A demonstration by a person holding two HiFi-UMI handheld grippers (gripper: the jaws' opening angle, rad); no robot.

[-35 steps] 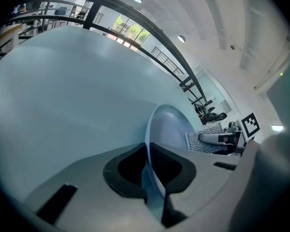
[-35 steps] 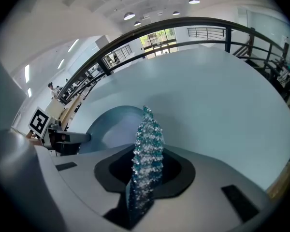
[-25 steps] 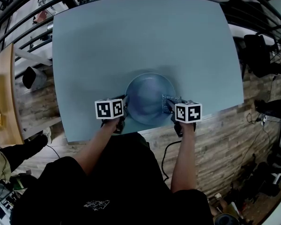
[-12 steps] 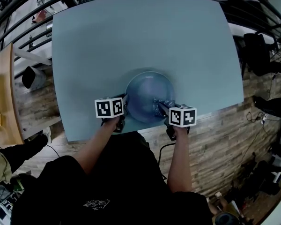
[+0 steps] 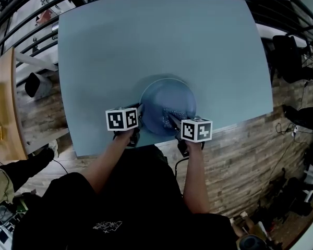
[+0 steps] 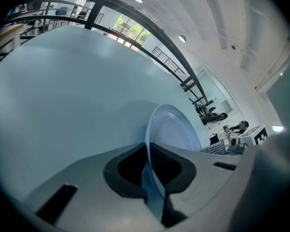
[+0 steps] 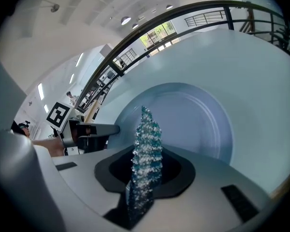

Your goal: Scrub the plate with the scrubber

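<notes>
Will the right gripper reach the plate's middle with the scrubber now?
Likely yes: the scrubber is over the plate, its middle is bare, and the left gripper clamps only the rim.

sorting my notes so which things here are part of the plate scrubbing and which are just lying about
In the job: plate, rim in the left tongs; scrubber in the right tongs; table.
Lying about: wooden desk, floor cable.
</notes>
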